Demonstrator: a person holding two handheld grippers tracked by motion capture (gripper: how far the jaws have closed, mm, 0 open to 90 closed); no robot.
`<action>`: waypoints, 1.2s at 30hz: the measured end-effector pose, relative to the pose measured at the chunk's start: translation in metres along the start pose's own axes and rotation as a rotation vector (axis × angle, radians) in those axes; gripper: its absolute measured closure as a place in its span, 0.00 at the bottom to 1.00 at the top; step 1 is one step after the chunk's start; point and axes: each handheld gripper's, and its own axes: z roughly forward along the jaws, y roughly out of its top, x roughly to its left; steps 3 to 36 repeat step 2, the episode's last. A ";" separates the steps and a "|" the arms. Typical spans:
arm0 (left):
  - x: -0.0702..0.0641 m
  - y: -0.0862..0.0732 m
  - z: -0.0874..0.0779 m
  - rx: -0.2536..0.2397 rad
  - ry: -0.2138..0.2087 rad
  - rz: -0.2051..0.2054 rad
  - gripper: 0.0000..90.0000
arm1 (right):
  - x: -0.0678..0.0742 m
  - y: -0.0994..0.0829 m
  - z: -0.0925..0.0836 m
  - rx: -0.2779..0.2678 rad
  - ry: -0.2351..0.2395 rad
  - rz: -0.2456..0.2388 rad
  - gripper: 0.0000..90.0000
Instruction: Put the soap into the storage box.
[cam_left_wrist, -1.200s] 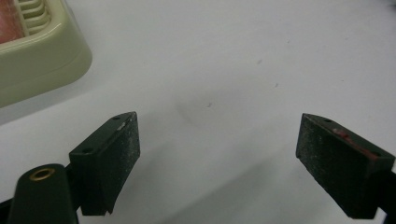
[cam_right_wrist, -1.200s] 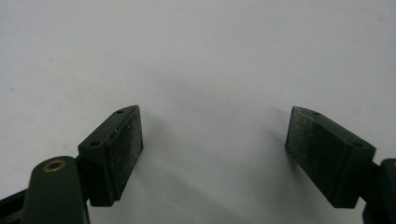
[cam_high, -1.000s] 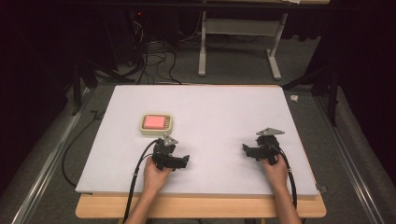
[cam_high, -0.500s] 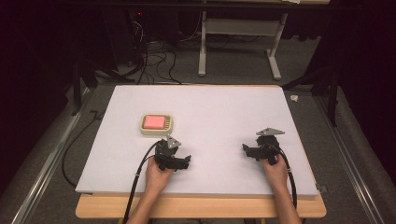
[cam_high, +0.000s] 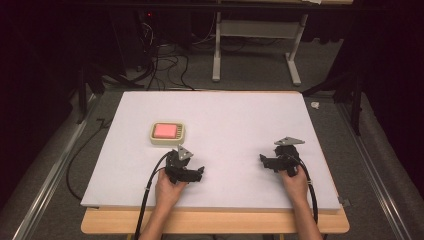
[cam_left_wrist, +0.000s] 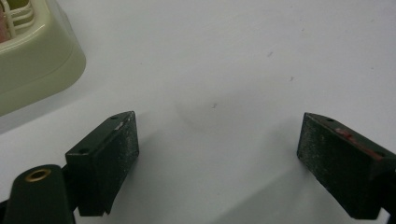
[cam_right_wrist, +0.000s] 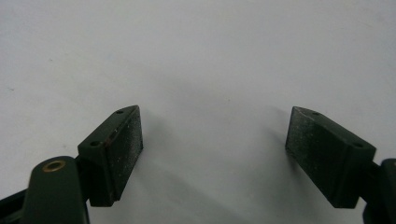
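A cream-coloured dish with a pink block in it (cam_high: 167, 132) sits on the white board (cam_high: 235, 115), left of centre. My left gripper (cam_high: 187, 160) rests on the board just in front and to the right of the dish, held by a hand. In the left gripper view its jaws stand wide apart with bare board between them (cam_left_wrist: 217, 154), and the dish's corner (cam_left_wrist: 37, 60) lies at the upper left. My right gripper (cam_high: 280, 155) rests near the board's front right. In the right gripper view it (cam_right_wrist: 215, 149) is open over bare board.
The white board lies on a wooden table (cam_high: 215, 222) whose front edge is close to the hands. Beyond the board is dark floor with cables (cam_high: 160, 65) and a white metal stand (cam_high: 255, 47). Metal rails (cam_high: 50, 175) run along both sides.
The left gripper has shifted slightly to the right and forward on the board. The right gripper and the dish have stayed in place.
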 end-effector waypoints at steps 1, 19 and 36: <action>0.000 0.000 0.000 0.000 0.000 0.000 0.15 | 0.000 0.000 0.000 0.000 0.000 0.000 0.22; 0.000 0.000 0.000 0.000 0.000 0.000 0.15 | 0.000 0.000 0.000 0.000 0.000 0.000 0.22; 0.000 0.000 0.000 0.000 0.000 0.000 0.15 | 0.000 0.000 0.000 0.000 0.000 0.000 0.22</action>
